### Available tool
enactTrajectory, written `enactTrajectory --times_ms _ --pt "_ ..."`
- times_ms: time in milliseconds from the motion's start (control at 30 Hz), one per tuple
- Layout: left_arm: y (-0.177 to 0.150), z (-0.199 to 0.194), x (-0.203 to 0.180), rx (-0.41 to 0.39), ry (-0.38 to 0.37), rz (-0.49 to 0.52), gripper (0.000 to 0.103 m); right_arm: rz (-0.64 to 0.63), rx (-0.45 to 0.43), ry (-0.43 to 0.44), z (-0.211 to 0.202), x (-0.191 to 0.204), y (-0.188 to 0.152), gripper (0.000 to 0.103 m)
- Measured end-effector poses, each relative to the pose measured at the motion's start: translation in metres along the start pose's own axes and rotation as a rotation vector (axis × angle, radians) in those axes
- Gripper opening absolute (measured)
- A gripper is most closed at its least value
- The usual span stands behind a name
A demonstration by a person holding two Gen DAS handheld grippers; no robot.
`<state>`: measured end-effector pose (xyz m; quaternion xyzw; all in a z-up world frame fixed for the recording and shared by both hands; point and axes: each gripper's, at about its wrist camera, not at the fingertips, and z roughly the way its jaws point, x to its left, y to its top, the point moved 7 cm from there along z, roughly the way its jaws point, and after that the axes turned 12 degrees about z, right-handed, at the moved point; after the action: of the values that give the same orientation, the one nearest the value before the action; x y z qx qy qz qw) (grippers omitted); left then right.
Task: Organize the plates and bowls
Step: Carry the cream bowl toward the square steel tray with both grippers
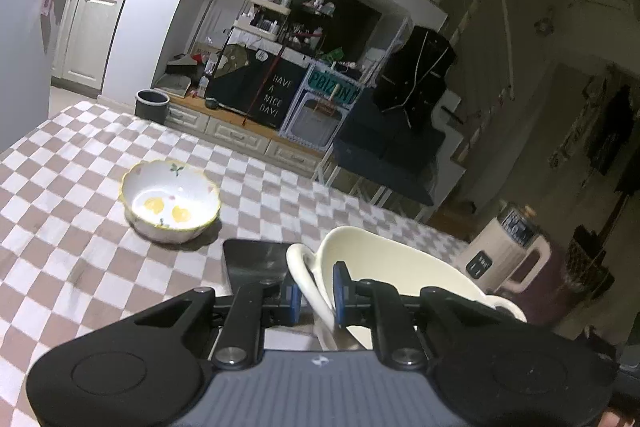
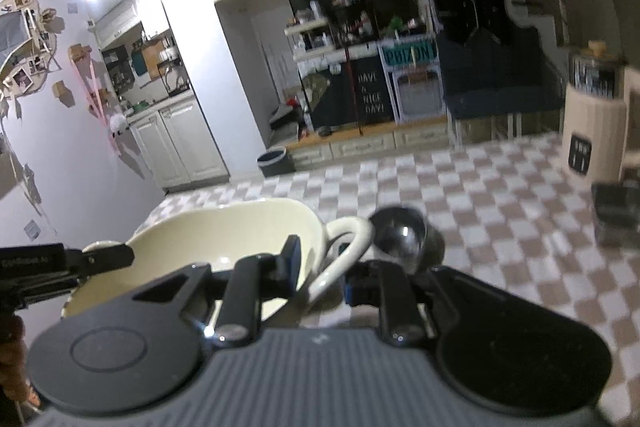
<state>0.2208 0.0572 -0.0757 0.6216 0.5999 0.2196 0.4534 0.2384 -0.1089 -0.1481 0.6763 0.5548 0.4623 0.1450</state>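
Cream dish [image 1: 384, 267] – both grippers [image 1: 317, 293] [image 2: 320, 277] clamped on handles; uneven lowering risked tipping onto floral bowl [image 1: 171, 203].

A lived-in home is shown, with dining space open to a kitchen. A table under a checkered tablecloth [image 1: 100, 267] is seen in front. Beyond the table, white kitchen cabinets [image 2: 180, 143] and a cluttered counter are visible. Behind the table, crowded shelves [image 1: 268, 15], a "HAVE A NICE DAY" sign [image 1: 272, 99] and a hung dark jacket [image 1: 416, 75] are seen.

Checkered table [image 1: 80, 267] (floral bowl [image 1: 171, 203] on it).
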Motion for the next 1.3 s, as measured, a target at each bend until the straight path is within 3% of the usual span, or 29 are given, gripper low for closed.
enactTrajectory --times_ms 267,400,833,1300 --pt "-0.032 0.000 0.014 0.055 0.051 0.044 0.017 -0.003 0.127 -0.011 0.018 0.001 -0.041 0.027" --pt "-0.045 -0.001 0.027 0.082 0.055 0.010 0.017 -0.035 0.166 -0.021 0.023 0.004 -0.056 0.027" --pt "-0.062 0.002 0.060 0.115 0.089 -0.033 0.017 -0.088 0.258 -0.046 0.043 0.018 -0.074 0.028" --pt "-0.077 0.022 0.060 0.199 0.107 -0.051 0.018 -0.102 0.322 -0.106 0.052 0.004 -0.083 0.028"
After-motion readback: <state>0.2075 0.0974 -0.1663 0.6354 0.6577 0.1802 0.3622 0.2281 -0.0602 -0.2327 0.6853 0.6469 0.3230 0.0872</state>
